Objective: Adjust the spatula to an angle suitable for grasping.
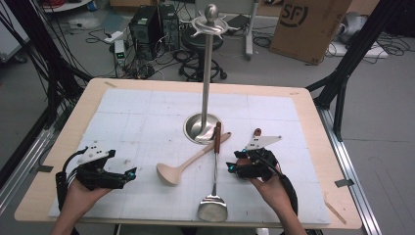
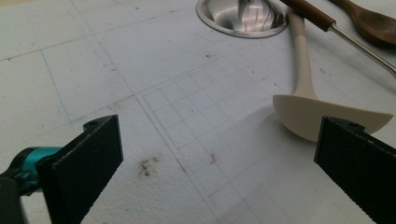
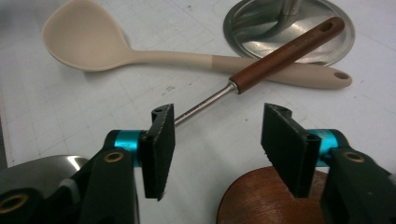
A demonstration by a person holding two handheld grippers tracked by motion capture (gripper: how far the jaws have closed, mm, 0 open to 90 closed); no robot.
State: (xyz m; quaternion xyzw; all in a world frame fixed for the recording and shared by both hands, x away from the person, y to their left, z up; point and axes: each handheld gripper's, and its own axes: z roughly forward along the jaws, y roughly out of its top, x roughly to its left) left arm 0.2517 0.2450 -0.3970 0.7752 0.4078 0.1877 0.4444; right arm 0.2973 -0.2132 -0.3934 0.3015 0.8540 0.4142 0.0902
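A steel turner (image 1: 215, 169) with a brown handle lies pointing at the base of the utensil stand (image 1: 203, 128). A beige ladle (image 1: 188, 164) lies crossed under that handle. My right gripper (image 1: 231, 169) hovers just right of the turner's shaft, jaws partly open with nothing pressed between them. In the right gripper view the steel shaft (image 3: 205, 105) runs behind the left jaw of my right gripper (image 3: 217, 140), and a dark wooden spoon's bowl (image 3: 252, 198) lies below the jaws. My left gripper (image 1: 128, 175) rests at the front left, wide open and empty. The beige ladle's bowl (image 2: 322, 116) lies beyond its right jaw.
The stand's tall pole (image 1: 207, 68) rises mid-table with hooks at its top. The wooden spoon's handle tip (image 1: 257, 132) pokes out behind the right gripper. A white gridded mat (image 1: 137, 117) covers the wooden table. Computers, cables and a cardboard box (image 1: 308, 27) sit on the floor behind.
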